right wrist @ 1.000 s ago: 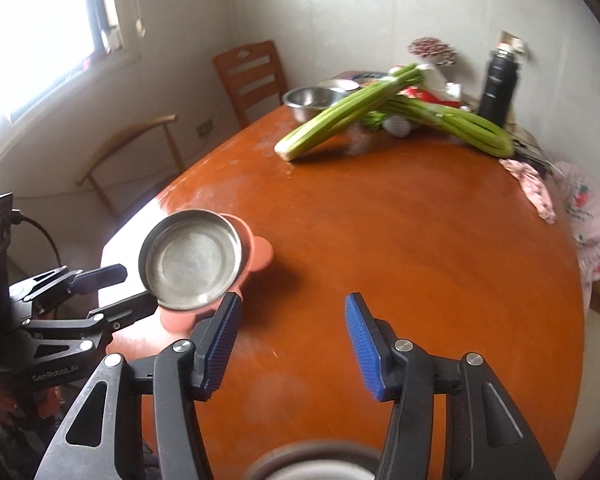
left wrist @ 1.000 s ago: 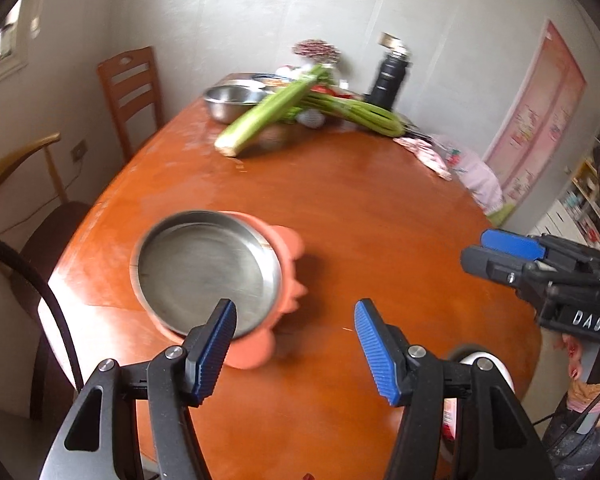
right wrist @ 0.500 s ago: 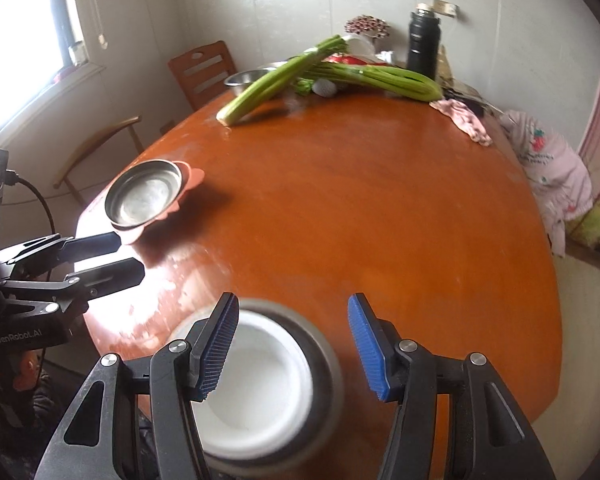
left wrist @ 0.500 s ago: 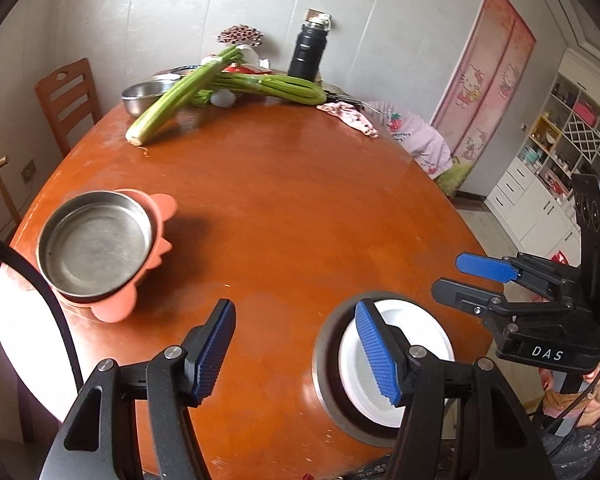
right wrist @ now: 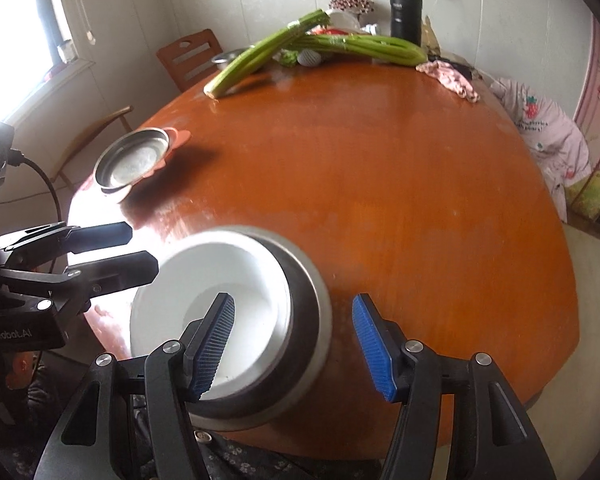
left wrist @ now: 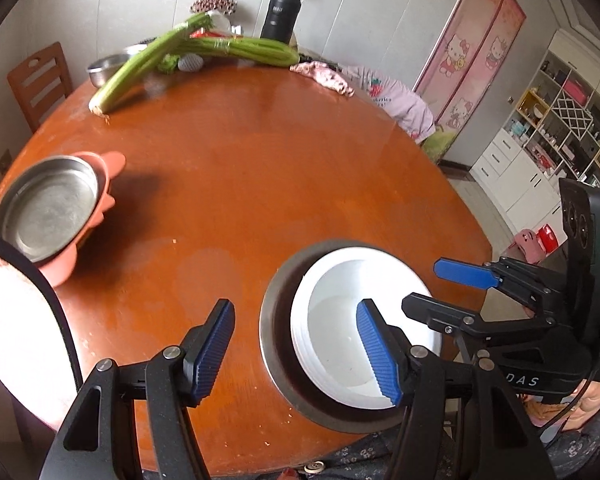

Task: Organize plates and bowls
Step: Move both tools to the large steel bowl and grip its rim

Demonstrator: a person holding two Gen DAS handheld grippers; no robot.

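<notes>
Both tongs, left [left wrist: 296, 350] and right [right wrist: 294, 346], hang with jaws spread wide, gripping nothing

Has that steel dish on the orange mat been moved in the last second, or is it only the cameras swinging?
No. The steel dish sits on its orange mat at the same table edge near the chair; only the cameras swung.

Round wooden table [left wrist: 300, 168]: stacked bowls [left wrist: 356, 344], steel dish [left wrist: 48, 208], celery [left wrist: 140, 68].

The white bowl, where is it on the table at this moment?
The white bowl sits inside a steel plate at the near edge of the table, below and between both grippers; in the right wrist view it lies lower left.
</notes>
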